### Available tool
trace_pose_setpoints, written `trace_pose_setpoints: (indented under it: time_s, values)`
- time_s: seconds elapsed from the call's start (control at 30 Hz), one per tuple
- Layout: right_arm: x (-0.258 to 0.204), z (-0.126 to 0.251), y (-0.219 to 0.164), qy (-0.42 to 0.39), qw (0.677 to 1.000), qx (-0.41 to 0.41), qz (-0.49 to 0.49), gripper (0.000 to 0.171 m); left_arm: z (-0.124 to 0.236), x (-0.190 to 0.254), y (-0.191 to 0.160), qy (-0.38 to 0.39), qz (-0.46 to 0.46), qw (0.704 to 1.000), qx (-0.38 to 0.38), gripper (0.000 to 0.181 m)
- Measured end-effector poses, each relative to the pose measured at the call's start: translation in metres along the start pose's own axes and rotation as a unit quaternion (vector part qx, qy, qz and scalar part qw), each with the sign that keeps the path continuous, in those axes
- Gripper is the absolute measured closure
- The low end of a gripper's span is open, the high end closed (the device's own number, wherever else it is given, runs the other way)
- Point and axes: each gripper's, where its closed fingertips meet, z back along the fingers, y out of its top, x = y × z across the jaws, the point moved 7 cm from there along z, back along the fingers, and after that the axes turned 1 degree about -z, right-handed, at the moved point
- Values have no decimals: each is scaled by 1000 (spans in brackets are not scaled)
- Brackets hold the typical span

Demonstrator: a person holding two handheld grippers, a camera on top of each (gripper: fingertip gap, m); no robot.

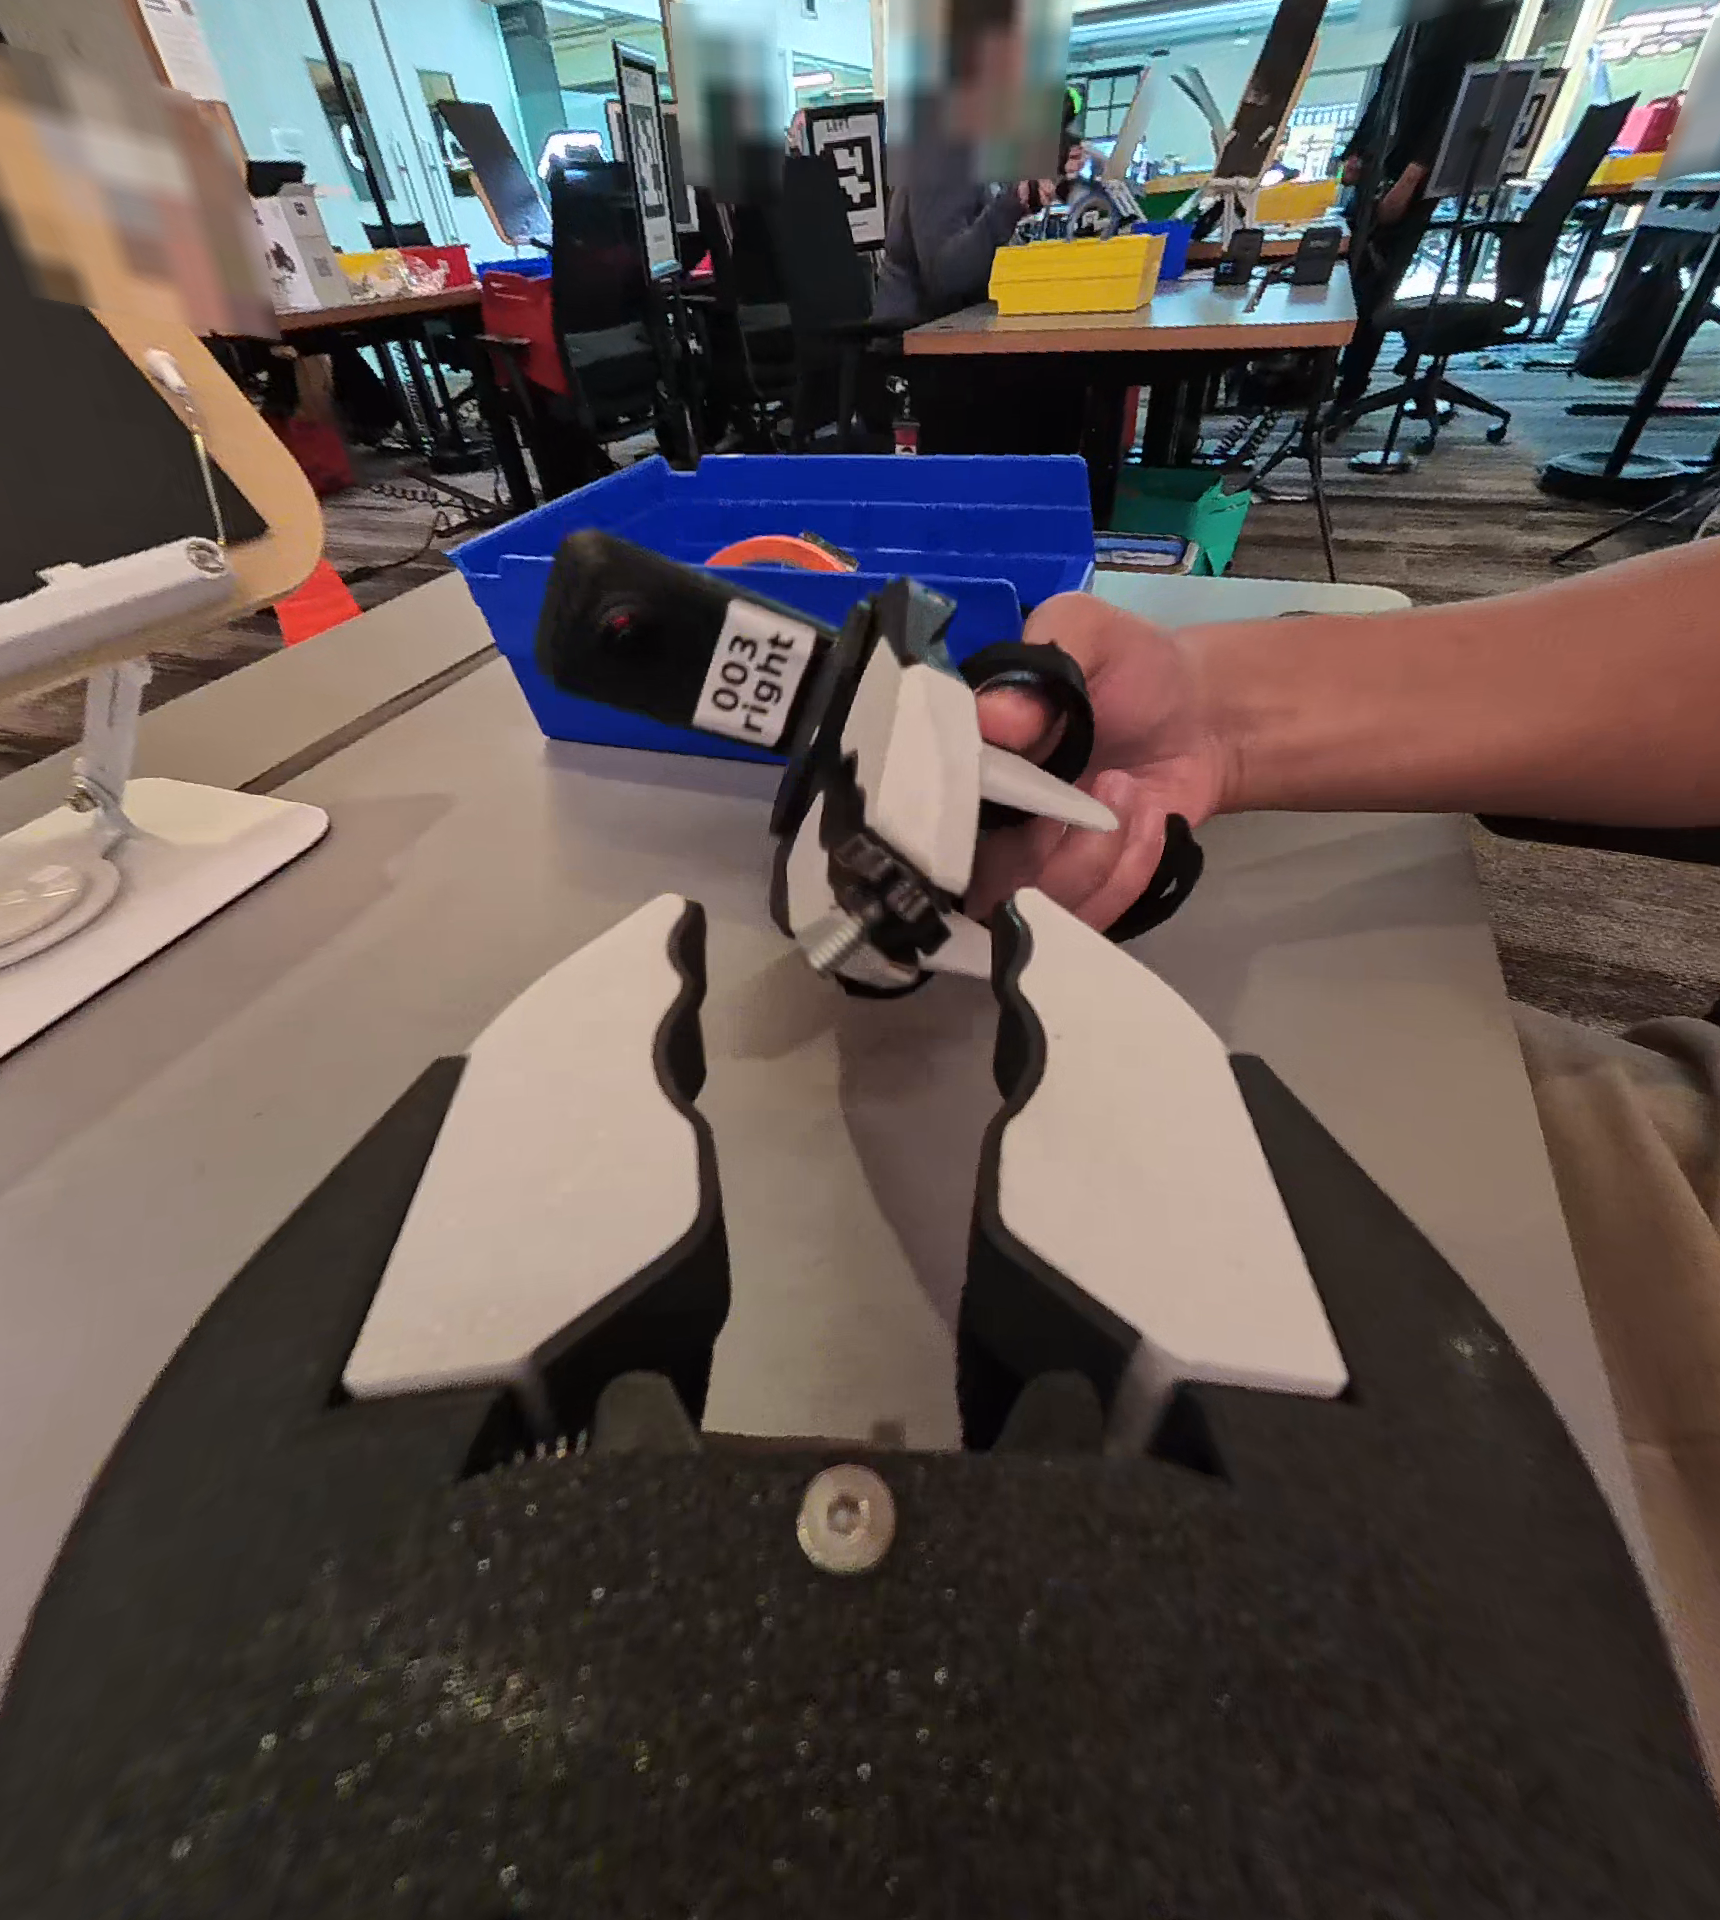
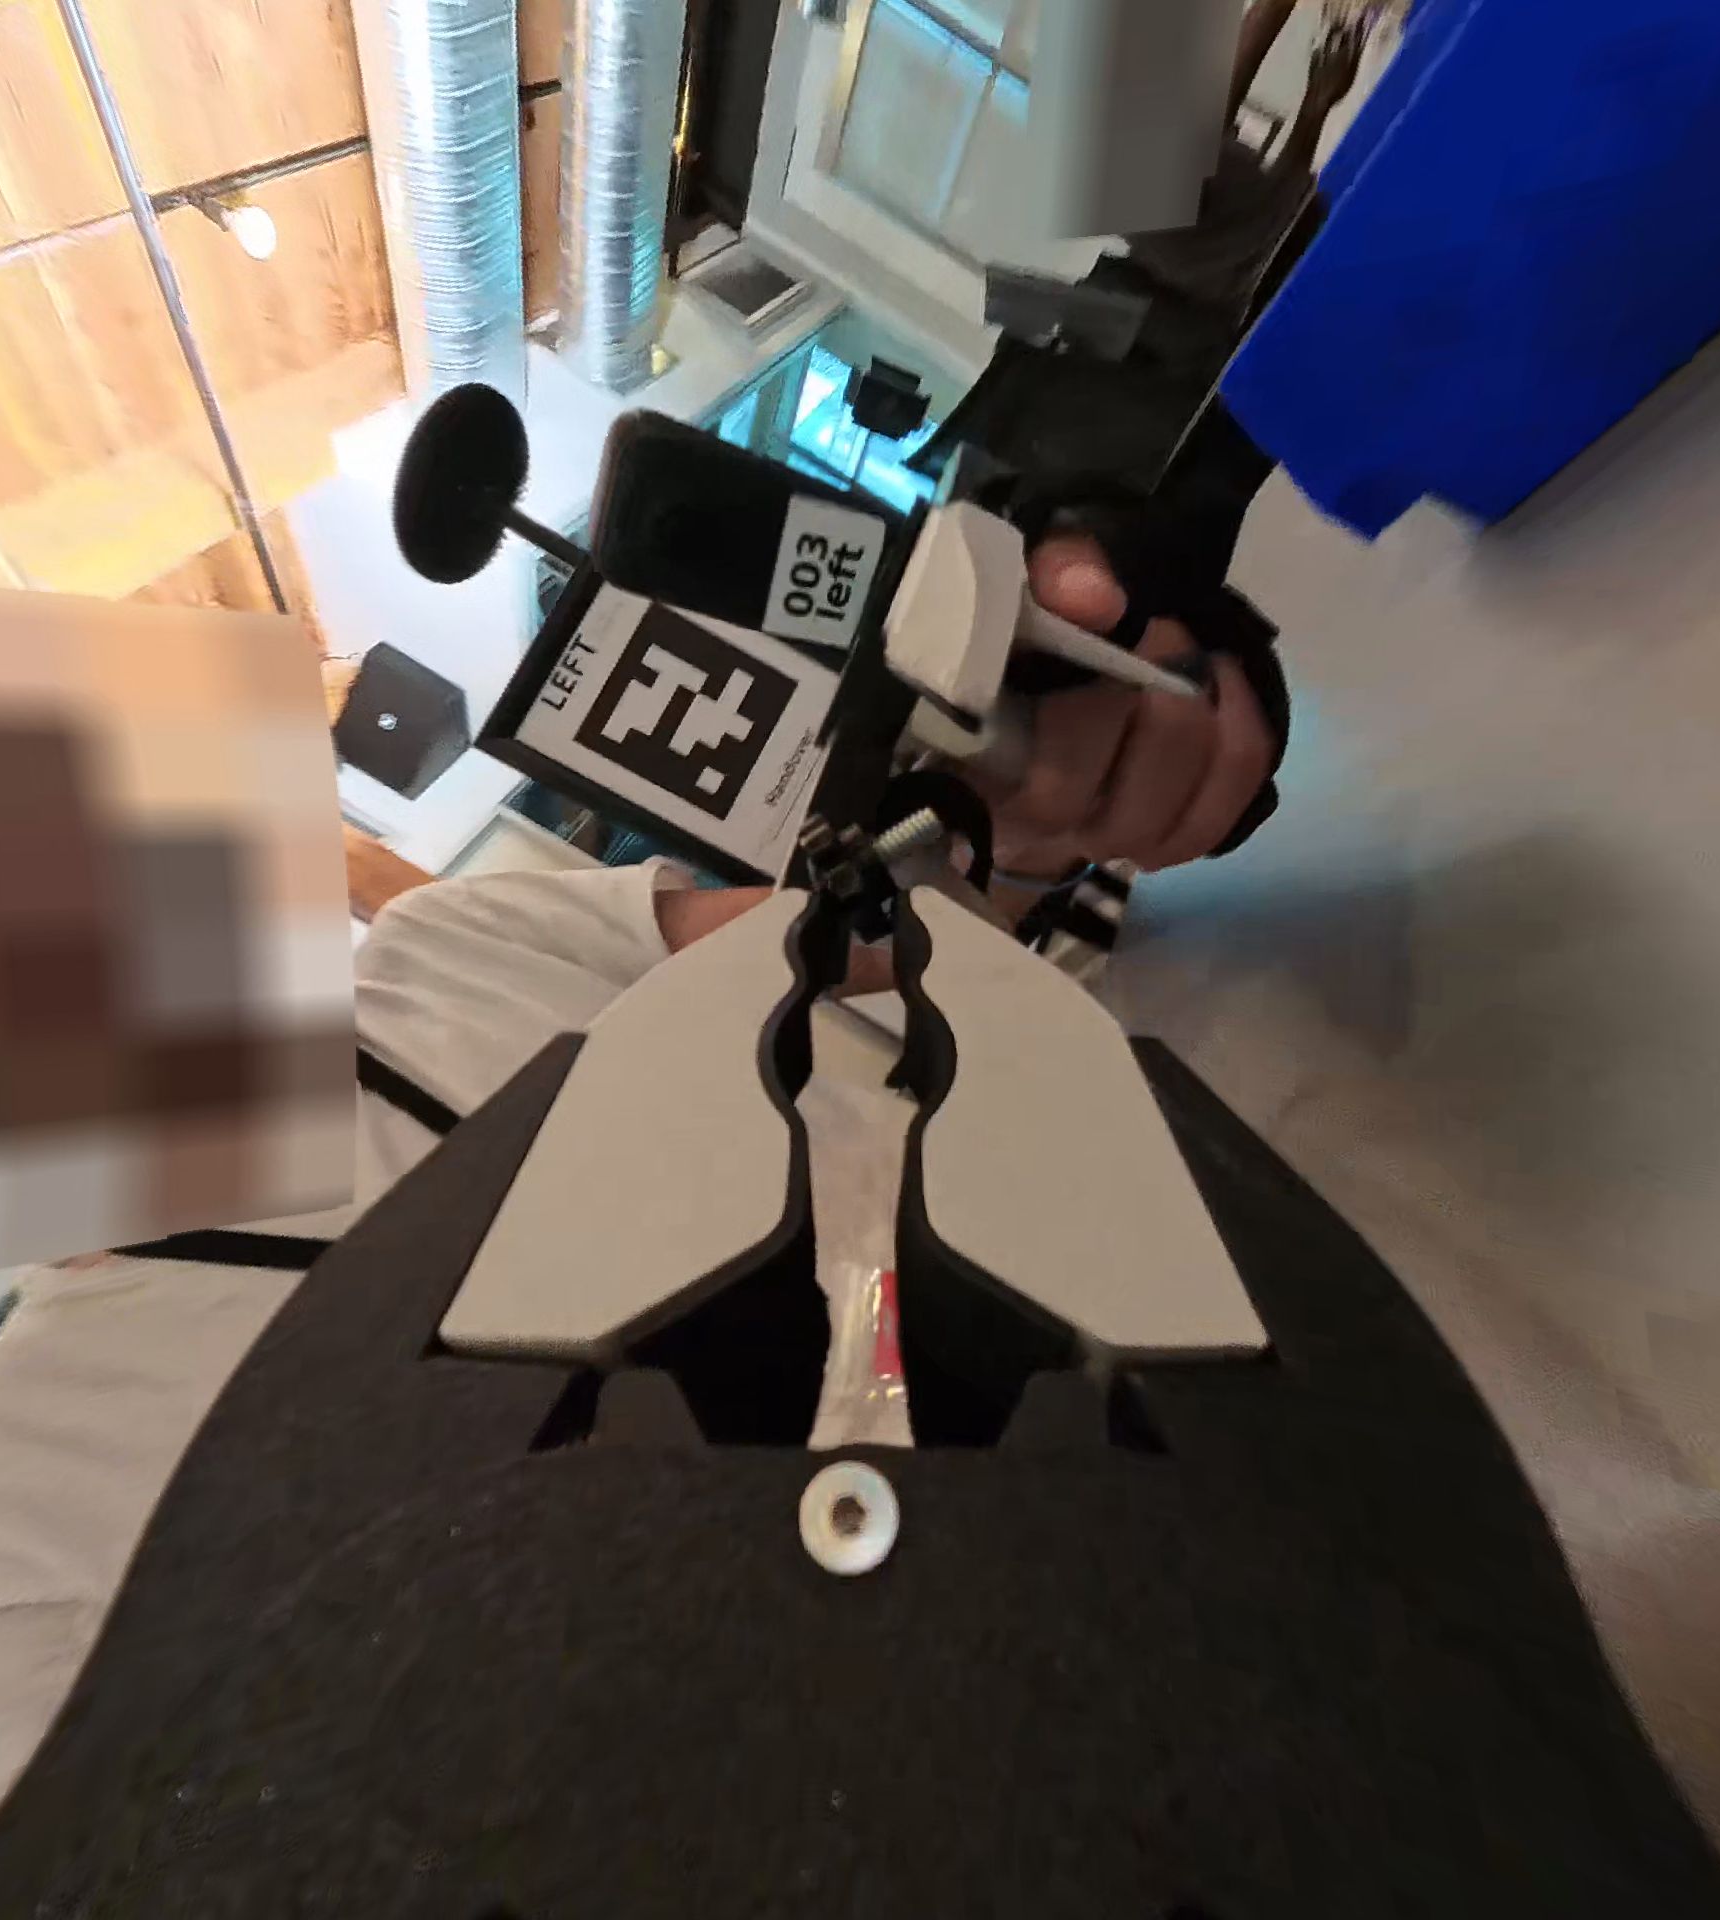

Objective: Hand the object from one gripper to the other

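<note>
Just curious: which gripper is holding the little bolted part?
The right gripper, jaws pinched on the black bolted part; the left gripper is wide open and empty.

2 tools, left tool (image 1: 845,997), right tool (image 2: 861,935); 1 clamp (image 1: 871,920); 1 blue bin (image 1: 835,520); 1 orange tape roll (image 1: 778,553); 1 counter (image 1: 316,987)

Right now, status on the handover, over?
Left gripper open, empty. Right gripper shut on black screw clamp, at the left fingers' mouth. Nothing in the way.
</note>
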Motion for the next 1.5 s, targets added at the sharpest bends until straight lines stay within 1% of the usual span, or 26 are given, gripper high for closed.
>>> trace_pose_setpoints:
  time_s: [0.03, 0.07, 0.13, 0.27, 0.37, 0.5, 0.57, 0.63, 0.67, 0.73, 0.8, 0.83, 0.9, 0.97, 1.07, 1.1, 1.13, 1.17, 1.23, 1.33, 1.43, 1.47, 1.5]
  values:
    - [2, -1, -2, 3, 1000, -7, -12, 159, -1, 1, 0, -5, -2, 1000, 1, 130]
    - [4, -3, -4, 8, 1000, -11, -21, 159, -1, 3, 0, -10, -5, 1000, 1, 136]
    - [3, -3, -3, 33, 999, 0, -25, 160, -2, 7, -2, -28, -16, 999, -9, 155]
    - [7, -1, -3, 18, 999, 1, -31, 160, -4, 6, -5, -12, -37, 999, -28, 158]
    - [11, 3, -3, 23, 999, 10, -35, 160, -7, 6, -6, 1, -52, 998, -37, 160]
    - [15, 14, 1, -11, 999, 36, -24, 148, -3, 0, -6, 30, -62, 997, -41, 160]
    - [15, 22, 7, -41, 997, 62, -4, 139, 0, -7, -5, 60, -65, 995, -38, 160]
    - [12, 28, 18, -96, 988, 110, 44, 130, 3, -17, -10, 121, -99, 985, -75, 160]
    - [9, 30, 23, -136, 979, 130, 84, 123, 4, -20, -13, 147, -126, 976, -95, 160]
    - [3, 28, 29, -224, 950, 144, 164, 118, 4, -24, -18, 191, -170, 958, -134, 160]
    - [-3, 20, 30, -303, 916, 132, 226, 114, 0, -22, -21, 209, -207, 942, -161, 160]
    - [-4, 14, 29, -331, 904, 120, 244, 113, -2, -20, -22, 217, -227, 934, -170, 160]
    - [-5, -2, 24, -347, 902, 86, 244, 125, -5, -16, -23, 231, -271, 916, -185, 159]
    - [1, -10, 18, -368, 900, 54, 226, 125, -8, -14, -26, 241, -305, 897, -209, 159]
    - [8, -14, 15, -399, 886, 40, 234, 127, -13, -8, -29, 240, -339, 882, -221, 159]
    - [9, -14, 15, -403, 884, 37, 235, 131, -14, -6, -29, 242, -345, 879, -221, 159]
    - [10, -14, 14, -403, 884, 31, 234, 141, -15, -5, -27, 246, -350, 877, -217, 159]
    - [10, -14, 14, -398, 887, 25, 234, 146, -16, -4, -27, 246, -350, 877, -216, 159]
    - [9, -13, 13, -393, 890, 20, 231, 148, -17, -3, -28, 246, -339, 882, -216, 159]
    - [11, -7, 12, -378, 898, 6, 226, 148, -17, -3, -29, 228, -304, 902, -203, 157]
    - [8, 5, 9, -328, 923, -10, 203, 148, -12, -6, -28, 191, -232, 937, -180, 142]
    - [5, 9, 8, -304, 933, -20, 192, 148, -10, -6, -26, 158, -193, 954, -166, 138]
    - [2, 12, 6, -269, 946, -31, 176, 148, -9, -2, -25, 96, -139, 974, -149, 135]
